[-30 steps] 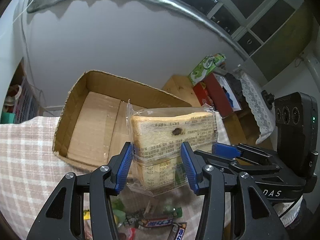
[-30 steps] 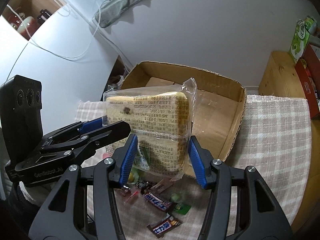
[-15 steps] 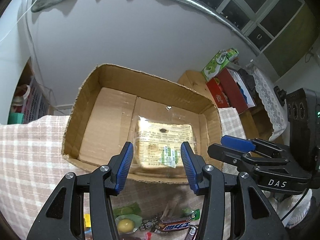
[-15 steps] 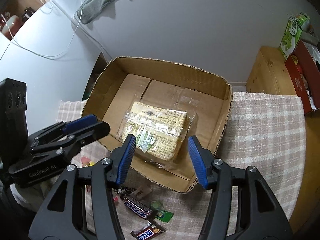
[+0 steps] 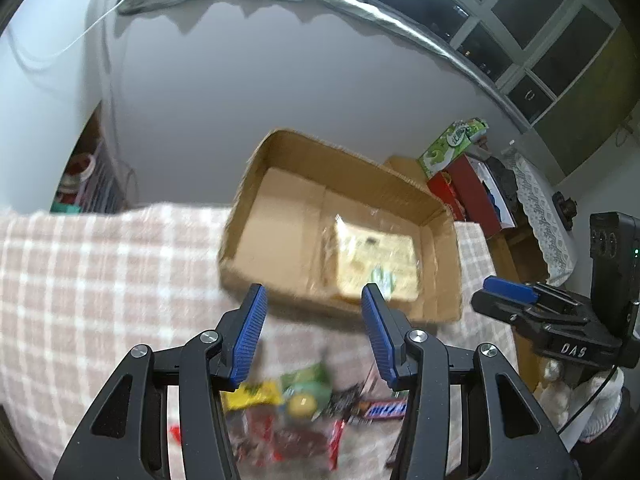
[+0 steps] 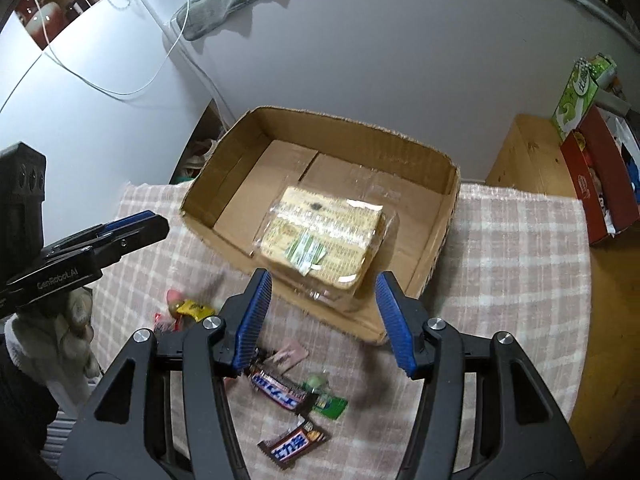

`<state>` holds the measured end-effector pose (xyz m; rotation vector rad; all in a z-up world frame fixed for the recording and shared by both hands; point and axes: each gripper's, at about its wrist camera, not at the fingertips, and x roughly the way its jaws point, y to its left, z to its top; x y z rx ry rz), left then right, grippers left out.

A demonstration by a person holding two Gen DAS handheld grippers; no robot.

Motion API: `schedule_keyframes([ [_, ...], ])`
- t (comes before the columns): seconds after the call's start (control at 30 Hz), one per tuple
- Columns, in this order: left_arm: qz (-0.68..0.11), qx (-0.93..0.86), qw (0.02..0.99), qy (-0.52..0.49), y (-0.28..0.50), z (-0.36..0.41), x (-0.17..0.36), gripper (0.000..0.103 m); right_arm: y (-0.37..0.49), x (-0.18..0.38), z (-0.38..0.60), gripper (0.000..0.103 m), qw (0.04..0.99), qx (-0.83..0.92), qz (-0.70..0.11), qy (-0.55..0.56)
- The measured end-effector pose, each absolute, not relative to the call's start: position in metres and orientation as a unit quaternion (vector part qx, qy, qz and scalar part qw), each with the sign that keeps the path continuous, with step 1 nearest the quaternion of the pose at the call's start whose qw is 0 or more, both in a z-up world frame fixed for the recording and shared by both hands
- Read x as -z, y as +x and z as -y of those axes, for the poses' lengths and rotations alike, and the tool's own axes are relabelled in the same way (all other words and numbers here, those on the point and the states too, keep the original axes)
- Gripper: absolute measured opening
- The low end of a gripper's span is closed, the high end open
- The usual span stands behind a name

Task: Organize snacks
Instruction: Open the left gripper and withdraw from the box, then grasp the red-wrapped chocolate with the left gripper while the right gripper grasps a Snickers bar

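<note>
Lying flat inside the open brown cardboard box (image 6: 320,184), the clear-wrapped sliced bread pack (image 6: 324,240) is stowed. Both the left gripper (image 5: 312,334) and right gripper (image 6: 326,316) gape apart, empty. Loose candy bars (image 6: 280,394) at 6 o'clock could slide off thin, slippery wrappers.

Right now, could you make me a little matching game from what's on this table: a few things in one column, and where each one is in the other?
Things:
1. wrapped bread
2. cardboard box
3. candy bars
4. green carton

Places:
a. on the checked cloth, in front of the box
b. on the red box, far right
c. inside the box
d. at the table's back edge, open-topped

Pairs: 1-c, 2-d, 3-a, 4-b
</note>
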<state>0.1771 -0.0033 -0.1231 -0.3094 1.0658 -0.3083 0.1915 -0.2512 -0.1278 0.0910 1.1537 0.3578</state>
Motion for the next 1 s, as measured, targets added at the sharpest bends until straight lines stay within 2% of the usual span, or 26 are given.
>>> schedule_keyframes([
  [0.63, -0.545, 0.081, 0.811, -0.195, 0.068, -0.056, 0.171, 0.047, 0.08, 0.17, 0.252, 0.057, 0.797, -0.136, -0.587, 0.038],
  [0.87, -0.549, 0.082, 0.816, -0.162, 0.059, -0.055, 0.178, 0.047, 0.058, 0.197, 0.244, 0.057, 0.776, -0.127, -0.616, 0.045],
  [1.0, -0.546, 0.095, 0.818, -0.151, 0.08, -0.054, 0.178, 0.047, 0.057, 0.199, 0.241, 0.057, 0.774, -0.129, -0.619, 0.045],
])
